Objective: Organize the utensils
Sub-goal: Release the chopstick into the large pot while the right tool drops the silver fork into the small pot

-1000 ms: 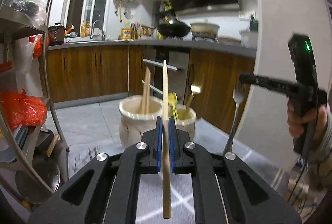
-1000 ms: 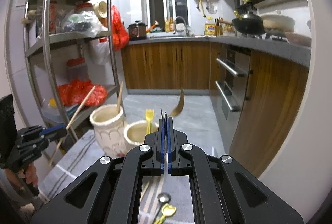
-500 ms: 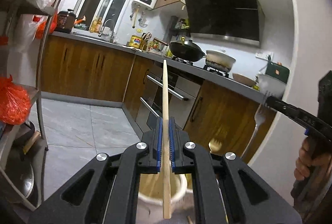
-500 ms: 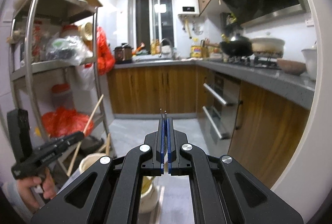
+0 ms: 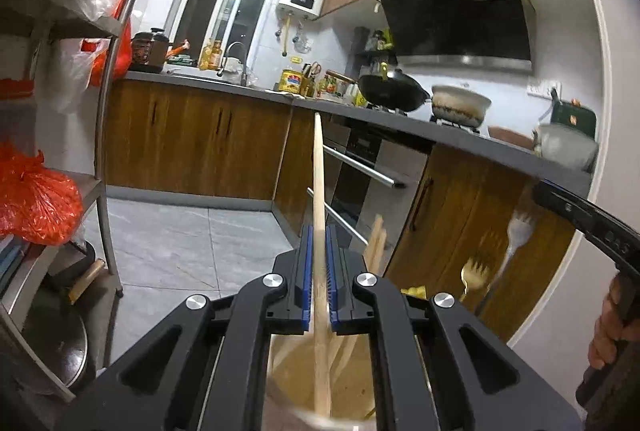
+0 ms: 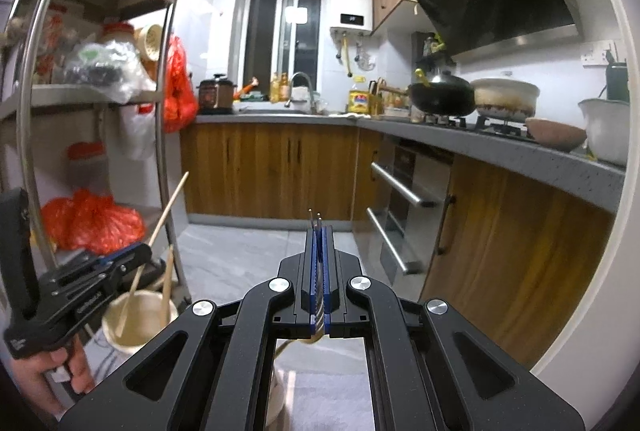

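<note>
Clamped between the blue pads of the left gripper [image 5: 317,271], a wooden chopstick [image 5: 319,191] stands nearly upright in the left wrist view, its tip rising against the dark counter edge and its lower end reaching down into a cream ceramic jar [image 5: 352,387] directly below the jaws. Inside that jar more pale sticks lean against the wall, and two of them poke up just right of the gripper. Further right, a gold fork [image 5: 474,273] and something yellow show beside the gripper's frame; what holds them is hidden. At the right edge, the right gripper [image 5: 538,193] pinches a silver fork [image 5: 516,235] with its tines up, and a hand [image 5: 608,335] grasps the handle below.

From the right wrist view, the right gripper [image 6: 319,255] is closed tight on thin metal; two slim prongs stick out past the pads. Lower left, the left gripper [image 6: 140,255] holds the chopstick [image 6: 168,213] slanted, its bottom end inside the cream jar [image 6: 116,319], where another stick leans. A hand [image 6: 48,375] grips that tool from beneath. A second cream vessel is partly visible under the right gripper's frame, contents unclear.
</note>
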### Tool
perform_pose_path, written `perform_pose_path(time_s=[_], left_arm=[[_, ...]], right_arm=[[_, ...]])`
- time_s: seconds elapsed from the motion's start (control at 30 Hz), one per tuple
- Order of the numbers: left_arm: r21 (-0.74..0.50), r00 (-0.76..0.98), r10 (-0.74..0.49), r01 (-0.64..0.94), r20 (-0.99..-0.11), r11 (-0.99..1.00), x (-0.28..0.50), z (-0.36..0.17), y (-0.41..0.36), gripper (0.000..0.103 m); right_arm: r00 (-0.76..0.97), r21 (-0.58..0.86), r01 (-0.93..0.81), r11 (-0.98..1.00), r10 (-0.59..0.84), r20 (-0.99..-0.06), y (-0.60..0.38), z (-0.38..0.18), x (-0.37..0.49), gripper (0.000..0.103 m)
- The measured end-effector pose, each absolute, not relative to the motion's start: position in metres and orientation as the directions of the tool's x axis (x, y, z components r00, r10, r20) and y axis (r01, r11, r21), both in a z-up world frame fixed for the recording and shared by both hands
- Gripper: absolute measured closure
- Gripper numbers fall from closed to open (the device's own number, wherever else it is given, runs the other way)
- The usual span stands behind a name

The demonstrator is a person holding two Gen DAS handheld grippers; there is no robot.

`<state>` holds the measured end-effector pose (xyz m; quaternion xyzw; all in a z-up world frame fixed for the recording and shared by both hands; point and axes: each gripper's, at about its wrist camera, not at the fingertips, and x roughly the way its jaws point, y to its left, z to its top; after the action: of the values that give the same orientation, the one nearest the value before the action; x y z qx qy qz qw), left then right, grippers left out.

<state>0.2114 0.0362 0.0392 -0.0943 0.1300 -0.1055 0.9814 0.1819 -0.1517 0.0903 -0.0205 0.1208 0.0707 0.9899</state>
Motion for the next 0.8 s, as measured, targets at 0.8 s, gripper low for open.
perform_pose_path(time_s=[0.8], left_arm=[[-0.056, 0.928, -0.191, 0.183, -0.321, 0.982, 0.163, 0.023, 0.037, 0.097]], right_arm=[[0.926, -0.026, -0.178, 0.984, 0.159, -0.342, -0.143, 0.057, 0.184, 0.093]])
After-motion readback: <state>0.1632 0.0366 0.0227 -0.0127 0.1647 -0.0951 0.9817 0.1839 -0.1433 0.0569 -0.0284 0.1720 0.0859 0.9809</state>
